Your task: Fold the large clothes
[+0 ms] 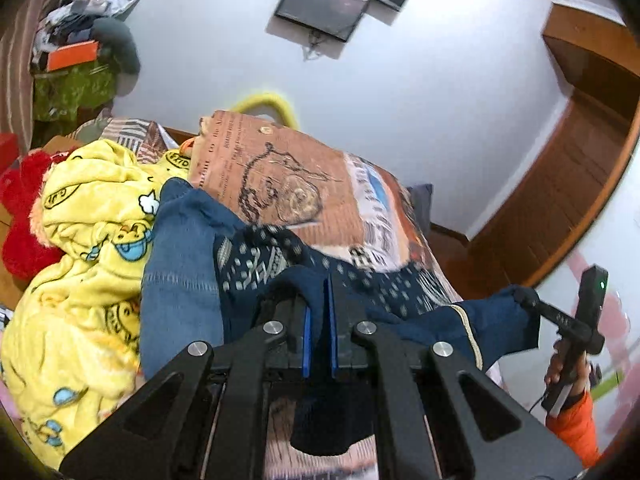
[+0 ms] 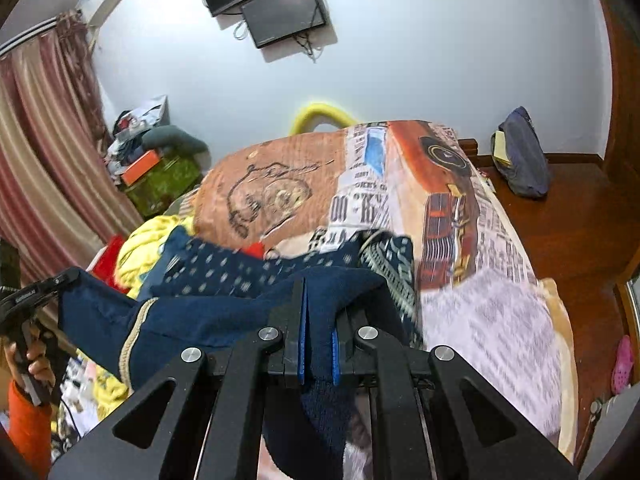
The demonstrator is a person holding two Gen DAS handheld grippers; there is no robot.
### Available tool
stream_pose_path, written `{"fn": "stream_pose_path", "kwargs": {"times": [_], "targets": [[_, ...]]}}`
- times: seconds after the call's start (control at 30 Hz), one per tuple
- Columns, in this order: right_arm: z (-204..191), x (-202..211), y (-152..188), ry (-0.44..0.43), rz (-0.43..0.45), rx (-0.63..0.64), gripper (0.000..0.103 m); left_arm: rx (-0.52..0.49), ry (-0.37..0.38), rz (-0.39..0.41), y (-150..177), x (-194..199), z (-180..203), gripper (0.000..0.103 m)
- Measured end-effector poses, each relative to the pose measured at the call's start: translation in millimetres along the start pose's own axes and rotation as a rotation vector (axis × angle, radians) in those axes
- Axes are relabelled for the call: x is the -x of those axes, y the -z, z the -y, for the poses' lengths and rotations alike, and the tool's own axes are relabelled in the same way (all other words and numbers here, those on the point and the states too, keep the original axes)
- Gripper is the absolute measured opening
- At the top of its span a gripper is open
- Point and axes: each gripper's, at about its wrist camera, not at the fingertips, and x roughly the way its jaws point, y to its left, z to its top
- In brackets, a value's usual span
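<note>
A large navy garment with a white dot pattern (image 1: 256, 268) hangs over the bed, stretched between both grippers; it also shows in the right wrist view (image 2: 224, 272). My left gripper (image 1: 319, 304) is shut on a navy edge of it. My right gripper (image 2: 318, 308) is shut on another navy edge, and it shows at the right of the left wrist view (image 1: 528, 300), pinching the cloth. The left gripper shows at the left of the right wrist view (image 2: 60, 280). A cream-trimmed hem (image 2: 132, 340) sags between them.
The bed carries a printed orange and newspaper-pattern blanket (image 2: 400, 184). A yellow fleece blanket (image 1: 88, 248), blue denim cloth (image 1: 180, 280) and a red plush (image 1: 20, 220) lie at the left. A cluttered stand (image 2: 160, 176) and a curtain (image 2: 48, 160) stand beyond. A wooden floor (image 2: 568, 216) lies at the right.
</note>
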Motion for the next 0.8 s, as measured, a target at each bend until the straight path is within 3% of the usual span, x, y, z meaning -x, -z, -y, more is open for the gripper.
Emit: {"fn": "stream_pose_path", "kwargs": {"times": [0.2, 0.47, 0.6, 0.73, 0.8], "targets": [[22.2, -61.5, -25.0, 0.041, -0.048, -0.037, 0.008, 0.04, -0.083, -0.012, -28.6, -71.8, -18.3, 0.006], [53.3, -137.8, -23.1, 0.086, -0.16, -0.075, 0.008, 0.029, -0.208, -0.12, -33.1, -163.0, -42.6, 0.006], [66.0, -158.4, -12.3, 0.078, -0.212, -0.088, 0.009, 0.024, -0.241, -0.183, -21.3, -187.4, -53.1, 0.006], [64.0, -158.7, -6.2, 0.09, -0.209, -0.034, 0.009, -0.017, -0.266, -0.232, -6.6, -200.4, -55.0, 0.007], [57.6, -154.6, -4.6, 0.108, -0.212, 0.014, 0.015, -0.051, -0.278, -0.237, -3.0, -199.3, -51.7, 0.007]]}}
